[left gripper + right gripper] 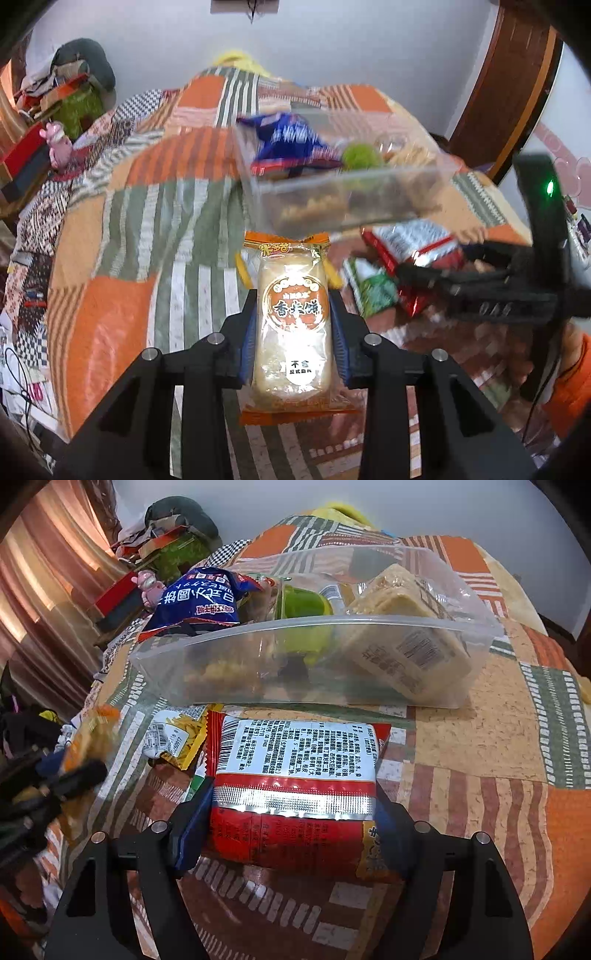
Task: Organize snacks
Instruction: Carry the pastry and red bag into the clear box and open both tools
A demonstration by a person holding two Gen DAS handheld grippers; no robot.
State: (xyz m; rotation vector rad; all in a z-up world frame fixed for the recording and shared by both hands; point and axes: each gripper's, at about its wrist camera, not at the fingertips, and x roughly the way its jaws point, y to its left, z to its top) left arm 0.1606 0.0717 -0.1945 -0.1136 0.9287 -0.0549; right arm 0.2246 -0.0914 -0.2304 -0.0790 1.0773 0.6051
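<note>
While each tool [293, 295] [295, 812] clamps one, orange-edged rice cracker [293, 314], red packet [295, 771].

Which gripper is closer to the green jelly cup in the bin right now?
Hard to call. The left gripper, clamping the rice cracker pack, hovers before the clear bin; the right gripper grips the red packet below it. Green cup sits inside.

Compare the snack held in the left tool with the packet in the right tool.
The rice cracker pack is narrow, orange-edged and see-through; the red packet is wide, opaque and printed. The rice cracker pack is lifted off the blanket; the red packet lies on it. Both are sealed snacks gripped between tool fingers.
</note>
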